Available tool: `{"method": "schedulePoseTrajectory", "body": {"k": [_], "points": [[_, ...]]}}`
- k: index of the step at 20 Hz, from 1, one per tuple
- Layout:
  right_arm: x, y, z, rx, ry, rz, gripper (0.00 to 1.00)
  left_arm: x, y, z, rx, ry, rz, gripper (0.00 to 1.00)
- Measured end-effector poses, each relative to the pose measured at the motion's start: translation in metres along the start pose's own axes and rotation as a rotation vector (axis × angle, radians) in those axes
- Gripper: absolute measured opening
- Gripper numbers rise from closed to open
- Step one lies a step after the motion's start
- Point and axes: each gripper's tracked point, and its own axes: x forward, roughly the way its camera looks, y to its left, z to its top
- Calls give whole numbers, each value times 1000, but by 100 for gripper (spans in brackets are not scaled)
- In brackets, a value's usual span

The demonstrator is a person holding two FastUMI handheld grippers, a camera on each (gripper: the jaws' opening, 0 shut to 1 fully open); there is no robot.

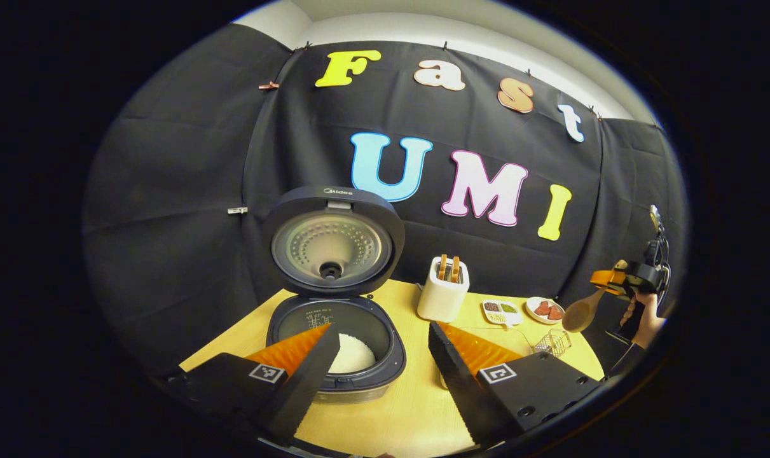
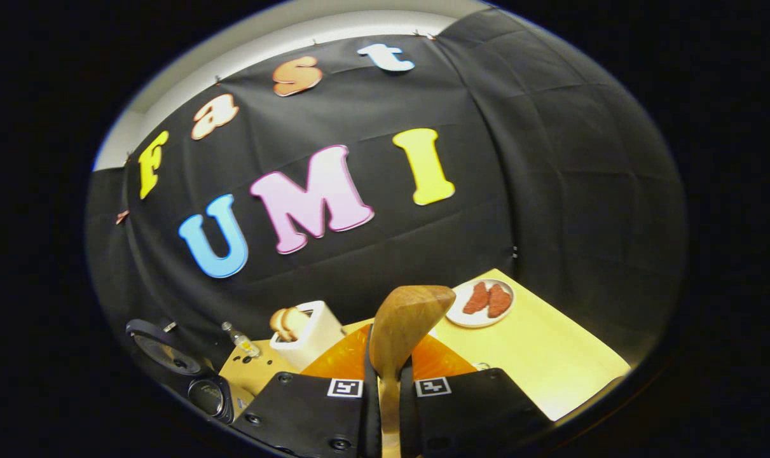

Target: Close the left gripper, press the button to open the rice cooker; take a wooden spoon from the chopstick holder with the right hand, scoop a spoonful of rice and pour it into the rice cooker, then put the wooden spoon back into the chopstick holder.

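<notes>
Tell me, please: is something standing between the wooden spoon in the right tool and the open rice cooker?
Yes. The chopstick holder stands on the table between the wooden spoon, held by the right tool, and the rice cooker. The cooker's lid is up, so the pot is open from above.

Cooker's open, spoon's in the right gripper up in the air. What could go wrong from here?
1. The right gripper pinches the spoon low on its handle, bowl far out; it could pivot or slip when loaded with rice.
2. The chopstick holder opening is narrow and already holds utensils, so the return may snag or tip it.
3. The left gripper hangs open just in front of the cooker; the pour path could cross it.
</notes>
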Motion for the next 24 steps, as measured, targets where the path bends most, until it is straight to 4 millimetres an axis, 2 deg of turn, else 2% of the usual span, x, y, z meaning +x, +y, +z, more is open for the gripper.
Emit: {"method": "schedulePoseTrajectory", "body": {"k": [3, 7, 9, 12, 16, 20, 22, 24], "points": [[16, -39, -5, 51, 20, -55, 15, 4, -7, 4, -11, 4, 44, 95], [43, -72, -19, 73, 46, -98, 15, 4, -27, 3, 7, 9, 89, 95], [58, -86, -31, 84, 68, -113, 15, 0, -34, 4, 27, 6, 108, 95], [76, -104, -61, 103, 125, -134, 16, -7, -39, 3, 24, -2, 142, 95], [92, -113, -94, 129, 198, -142, 16, -8, -47, -2, -47, 6, 174, 95], [104, -117, -120, 153, 246, -157, 16, -10, -45, 0, -117, -22, 230, 95], [103, -115, -125, 153, 259, -152, 17, -16, -36, 13, -85, -57, 266, 95], [102, -111, -119, 158, 250, -138, 20, -20, -28, 45, -34, -140, 272, 95]]}}
